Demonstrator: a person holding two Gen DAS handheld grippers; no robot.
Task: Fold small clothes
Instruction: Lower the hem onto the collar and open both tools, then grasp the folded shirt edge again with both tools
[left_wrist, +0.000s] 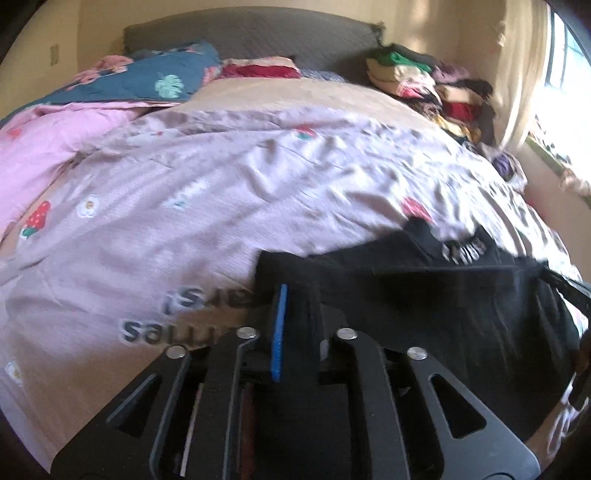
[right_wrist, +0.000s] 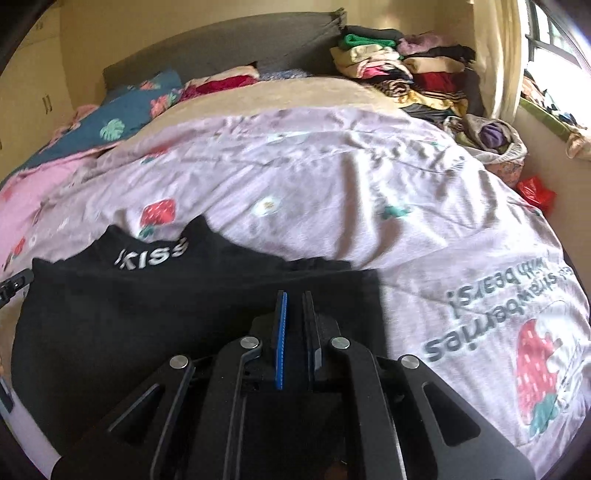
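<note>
A black garment (right_wrist: 147, 306) with white "KISS" lettering (right_wrist: 151, 254) lies flat on the pink strawberry-print duvet (right_wrist: 369, 192). My right gripper (right_wrist: 294, 293) is shut at the garment's right edge, with black cloth filling the thin slit between the pads. In the left wrist view the same garment (left_wrist: 443, 302) spreads to the right. My left gripper (left_wrist: 295, 291) sits at its left corner, where cloth is bunched around and between the fingertips. One of the left gripper's fingers (right_wrist: 16, 280) shows at the left edge of the right wrist view.
A stack of folded clothes (right_wrist: 406, 66) stands by the grey headboard (right_wrist: 221, 48) at the back right. A blue floral pillow (right_wrist: 129, 110) lies at the back left. A red bag (right_wrist: 535, 192) and loose clothes sit beside the bed under the window.
</note>
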